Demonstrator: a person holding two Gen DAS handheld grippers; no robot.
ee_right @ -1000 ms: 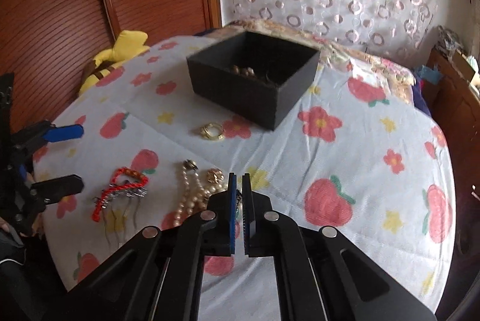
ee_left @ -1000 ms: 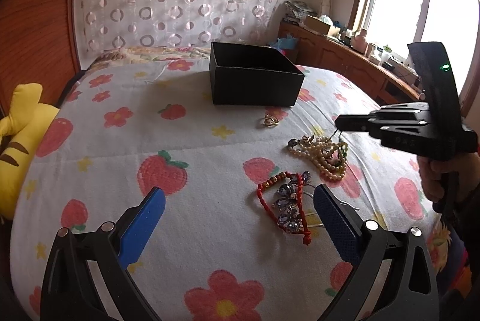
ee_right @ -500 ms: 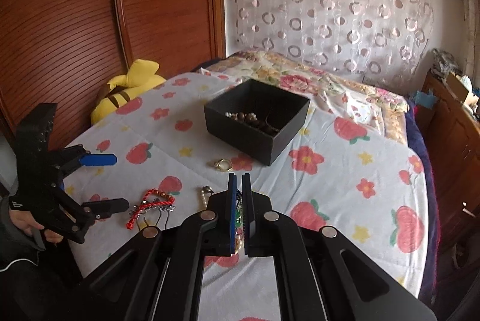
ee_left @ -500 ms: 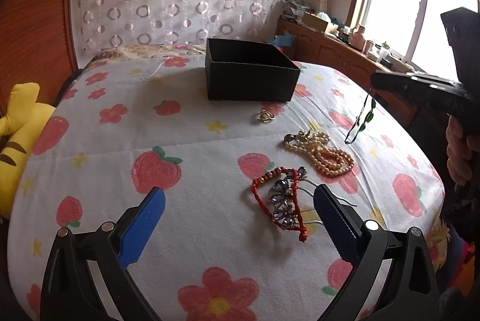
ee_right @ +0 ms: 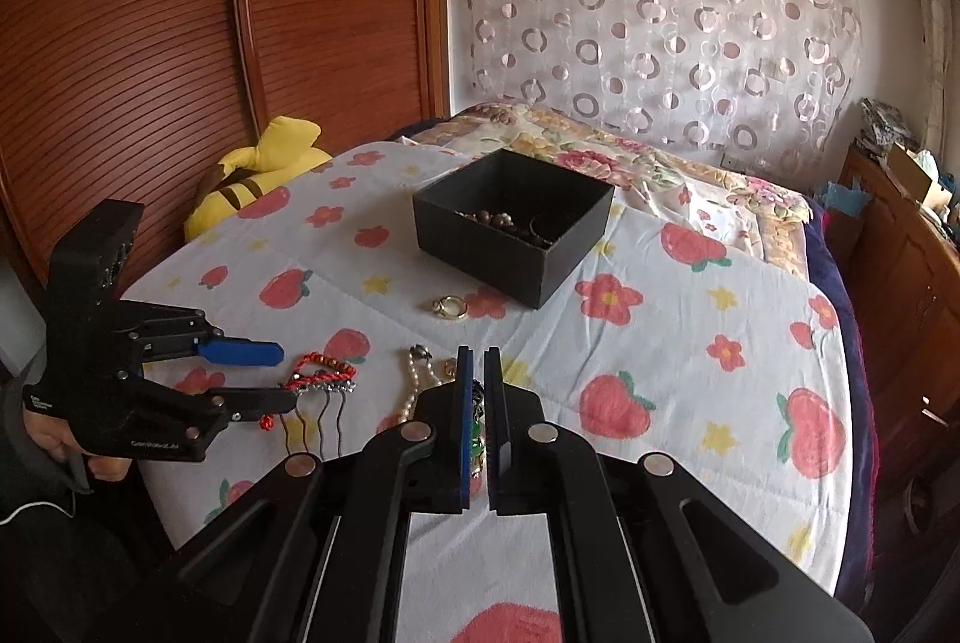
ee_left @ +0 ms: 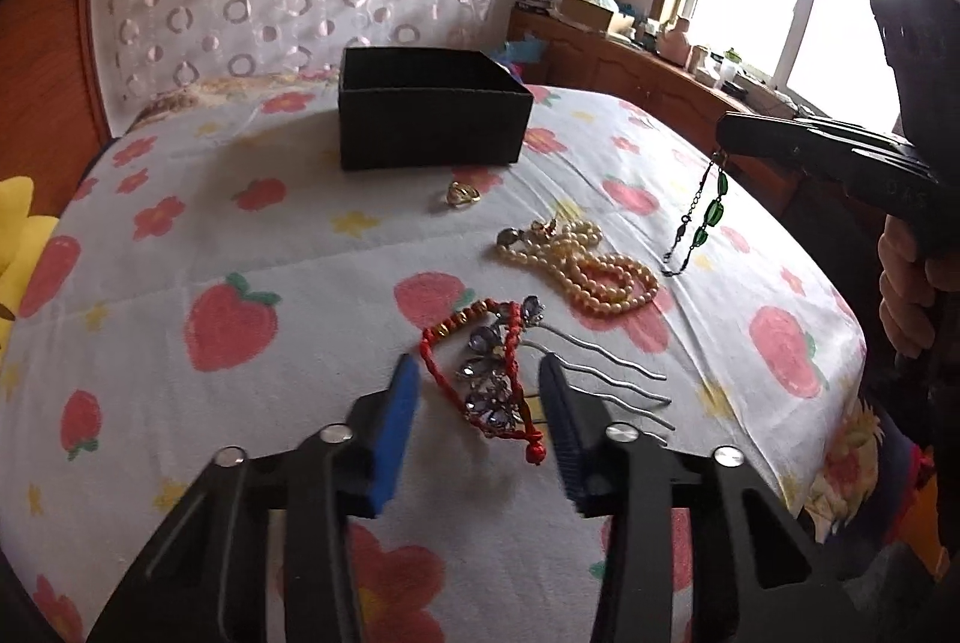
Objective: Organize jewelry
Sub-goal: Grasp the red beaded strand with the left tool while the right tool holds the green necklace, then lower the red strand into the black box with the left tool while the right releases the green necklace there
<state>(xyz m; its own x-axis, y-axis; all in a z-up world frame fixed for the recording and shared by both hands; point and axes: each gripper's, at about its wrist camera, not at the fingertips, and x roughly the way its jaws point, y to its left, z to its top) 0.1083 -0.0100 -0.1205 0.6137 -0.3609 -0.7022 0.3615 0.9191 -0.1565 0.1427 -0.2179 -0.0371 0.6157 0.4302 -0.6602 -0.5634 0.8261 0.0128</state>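
Note:
My right gripper [ee_right: 478,373] is shut on a green-beaded chain [ee_left: 702,217], which hangs in the air above the bed's right side. My left gripper [ee_left: 477,385] is open, its fingers either side of a red cord bracelet [ee_left: 474,373] lying over a jewelled hair comb [ee_left: 576,367]. A pearl necklace [ee_left: 585,265] and a gold ring [ee_left: 461,194] lie farther on. The black box [ee_left: 429,108] stands at the back; it holds dark beads [ee_right: 498,221].
The bed has a strawberry-print sheet [ee_left: 240,247]. A yellow plush toy [ee_right: 258,175] lies at the left by the wooden wardrobe [ee_right: 180,12]. A wooden cabinet [ee_left: 630,60] with clutter runs under the window on the right.
My right gripper has lifted the green chain off the bed. My left gripper has moved forward over the red bracelet and comb, and its fingers have narrowed.

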